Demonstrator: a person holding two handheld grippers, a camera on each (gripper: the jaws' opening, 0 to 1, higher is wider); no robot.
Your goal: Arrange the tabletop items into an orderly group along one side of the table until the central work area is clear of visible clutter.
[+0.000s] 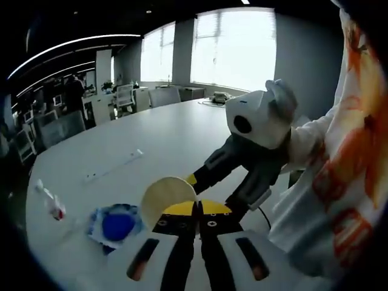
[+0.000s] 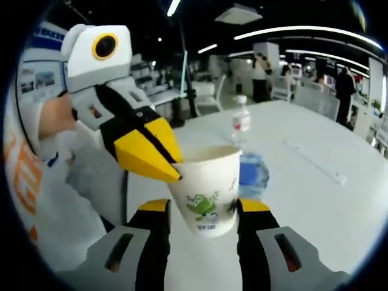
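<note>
From the left gripper view, working across from the left, I see a water bottle [image 1: 48,201] lying on its side on the white table [image 1: 176,136], then a crumpled blue wrapper [image 1: 115,224] just beside it, and farther back a long flat strip, perhaps a ruler [image 1: 113,165], well apart from both; my left gripper [image 1: 197,213] has its jaws drawn together on the rim of the paper cup [image 1: 168,195], and to the right the right gripper [image 1: 239,182] comes in beside a person's sleeve [image 1: 351,170]. In the right gripper view the left gripper [image 2: 176,173] enters from the left and bites the cup's near rim with its yellow tips; the paper cup [image 2: 209,188] stands upright between my right gripper's [image 2: 203,218] jaws, which look set against its sides, so I judge both grippers to be gripping it at once, lifted off the table [image 2: 315,200]; behind it are the blue wrapper [image 2: 253,173], the bottle [image 2: 241,124] and, to the right, the strip [image 2: 315,160]. As I judge it, the tidying is barely begun: the cup is in hand but not placed, and the bottle, wrapper and strip lie scattered, not yet grouped along one side.
</note>
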